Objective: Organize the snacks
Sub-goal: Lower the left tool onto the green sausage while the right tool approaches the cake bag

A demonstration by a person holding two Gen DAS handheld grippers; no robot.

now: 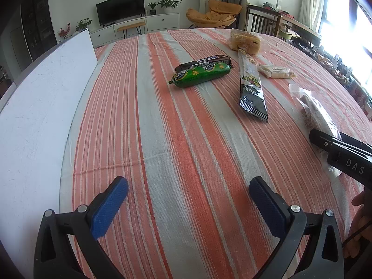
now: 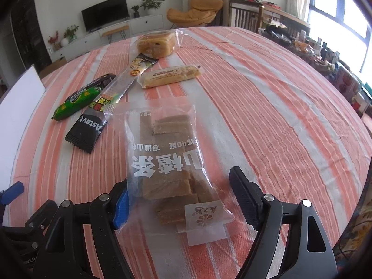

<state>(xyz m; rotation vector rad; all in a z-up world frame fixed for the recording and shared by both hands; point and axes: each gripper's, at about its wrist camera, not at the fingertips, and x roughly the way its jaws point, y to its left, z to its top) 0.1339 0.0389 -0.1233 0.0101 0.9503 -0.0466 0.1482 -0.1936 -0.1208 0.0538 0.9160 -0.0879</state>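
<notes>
A clear bag of brown hawthorn strips lies flat on the orange-and-grey striped tablecloth. My right gripper is open and straddles the bag's near end. Its blue left pad is at the bag's edge and the right pad stands apart from it. The same bag appears at the right of the left wrist view. My left gripper is open over bare cloth with nothing between its fingers. Farther back lie a green sausage pack, a long black packet, a cream bar and a bagged cake.
A white board stands along the table's left side. A dark chocolate bar lies behind the green pack. Off the table are a TV stand, an orange chair and cluttered shelves by the window. A hand shows at the right edge.
</notes>
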